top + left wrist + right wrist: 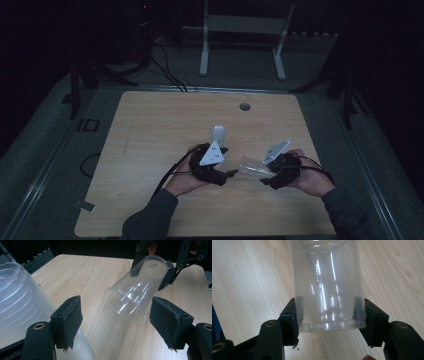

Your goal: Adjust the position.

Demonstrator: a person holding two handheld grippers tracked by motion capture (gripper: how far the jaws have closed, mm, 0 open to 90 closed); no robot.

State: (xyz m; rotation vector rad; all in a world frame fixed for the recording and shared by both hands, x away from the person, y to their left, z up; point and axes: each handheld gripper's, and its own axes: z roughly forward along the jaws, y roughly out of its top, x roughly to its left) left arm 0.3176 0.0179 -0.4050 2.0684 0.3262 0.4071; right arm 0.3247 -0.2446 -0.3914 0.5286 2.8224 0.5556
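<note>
A clear plastic cup (pixel 328 290) lies tilted above the wooden table (pixel 150 125), with my right gripper (pixel 329 320) shut on its base end. Seen from above, the cup (pixel 250 166) points its mouth left toward my left gripper (pixel 227 175). My left gripper (pixel 115 307) stands open, its pads (pixel 67 320) apart, and the cup's mouth (pixel 127 305) sits just beyond them without touching. A frosted stack of upturned cups (pixel 22 307) stands outside the left pad; in the high view the stack (pixel 218 135) rises behind the left hand.
The table has a round cable hole (pixel 244 106) near its far edge. Beyond it a white metal frame (pixel 245 30) and dark cables (pixel 165 70) lie on the grey floor. Bare wood stretches left and right of the hands.
</note>
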